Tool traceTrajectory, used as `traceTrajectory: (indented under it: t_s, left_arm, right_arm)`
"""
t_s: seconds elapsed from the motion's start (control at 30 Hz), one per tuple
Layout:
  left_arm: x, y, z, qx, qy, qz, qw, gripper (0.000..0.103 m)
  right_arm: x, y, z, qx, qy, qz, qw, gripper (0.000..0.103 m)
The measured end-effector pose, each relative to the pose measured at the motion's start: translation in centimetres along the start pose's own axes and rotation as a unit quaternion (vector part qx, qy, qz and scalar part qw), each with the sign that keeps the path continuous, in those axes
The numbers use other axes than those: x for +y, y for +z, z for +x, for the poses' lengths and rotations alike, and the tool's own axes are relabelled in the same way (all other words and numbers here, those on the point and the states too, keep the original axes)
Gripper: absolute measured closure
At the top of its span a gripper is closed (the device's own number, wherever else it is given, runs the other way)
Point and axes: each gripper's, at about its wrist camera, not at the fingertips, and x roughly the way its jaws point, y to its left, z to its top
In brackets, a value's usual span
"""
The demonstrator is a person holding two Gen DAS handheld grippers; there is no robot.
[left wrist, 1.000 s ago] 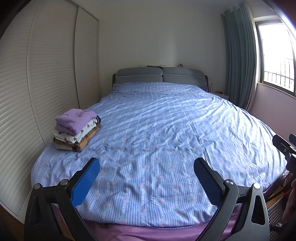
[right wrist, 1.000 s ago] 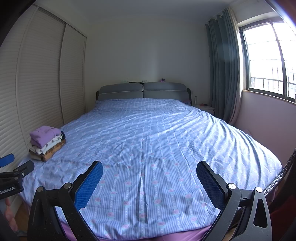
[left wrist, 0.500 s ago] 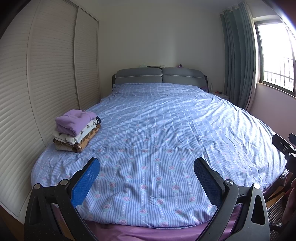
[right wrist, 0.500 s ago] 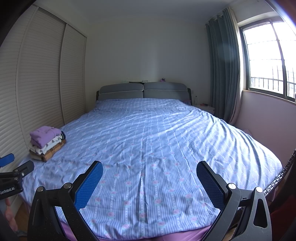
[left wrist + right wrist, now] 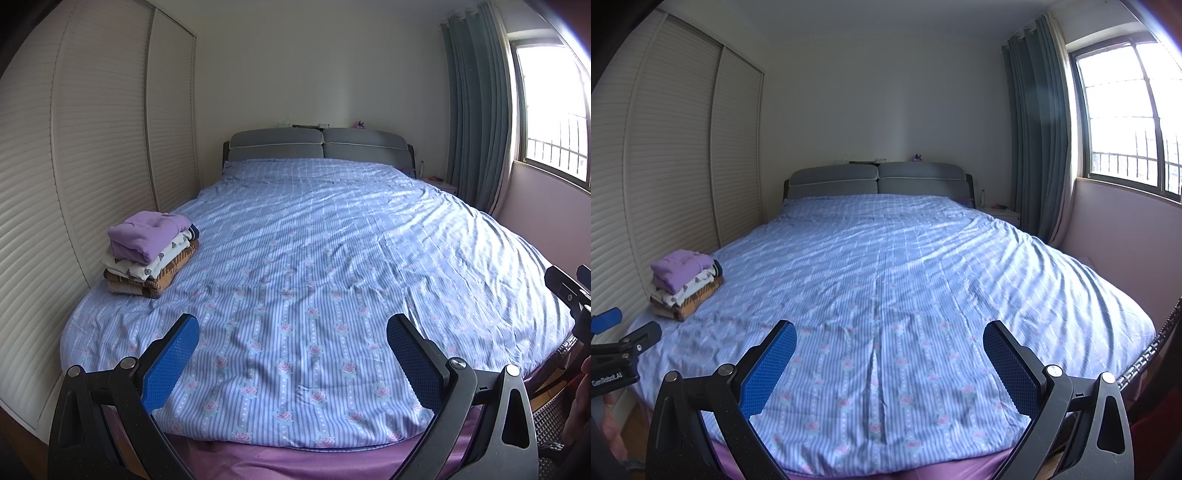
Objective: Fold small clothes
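A stack of folded small clothes (image 5: 149, 254), a purple top over a white printed piece and a brown one, sits at the bed's left edge; it also shows in the right wrist view (image 5: 683, 282). My left gripper (image 5: 293, 338) is open and empty over the foot of the bed. My right gripper (image 5: 890, 341) is open and empty, also over the foot. No unfolded garment is in view. The left gripper shows at the right wrist view's left edge (image 5: 617, 350), the right gripper at the left wrist view's right edge (image 5: 569, 291).
A wide bed with a blue striped floral cover (image 5: 332, 258) fills both views. Louvred wardrobe doors (image 5: 74, 166) run close along its left side. A grey headboard (image 5: 879, 181) stands at the back. A curtain (image 5: 1038, 140), a window and a wicker basket rim (image 5: 1145, 354) are on the right.
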Motion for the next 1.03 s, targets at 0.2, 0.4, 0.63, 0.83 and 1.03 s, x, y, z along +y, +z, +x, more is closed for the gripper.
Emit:
traceTrajectory:
  t_s: [0.2,0.4,0.63,0.83,1.03]
  left_arm:
    - [0.1,-0.1,0.2,0.001,-0.002,-0.002,1.0000,0.000]
    - [0.0,-0.2,0.3,0.001,0.004,0.001,1.0000,0.000]
    - [-0.2,-0.3,0.5,0.005,-0.005,0.002,1.0000,0.000]
    - [-0.4,-0.3,0.6,0.007,-0.027,0.002,0.9996,0.000]
    - [-0.6,-0.4,1.5,0.012,-0.018,0.012,0.9997,0.000]
  right_arm:
    - [0.1,-0.2,0.0,0.001,0.001,-0.001,1.000,0.001]
    - [-0.2,-0.3,0.2,0.006,0.002,0.005,1.000,0.001]
    - [-0.4,-0.4,0.4,0.009,0.003,0.004,1.000,0.001]
    - [-0.5,-0.5,0.6,0.012,0.003,0.007,1.000,0.001]
    - [-0.5,-0.8,0.9,0.016,0.001,0.009,1.000,0.001]
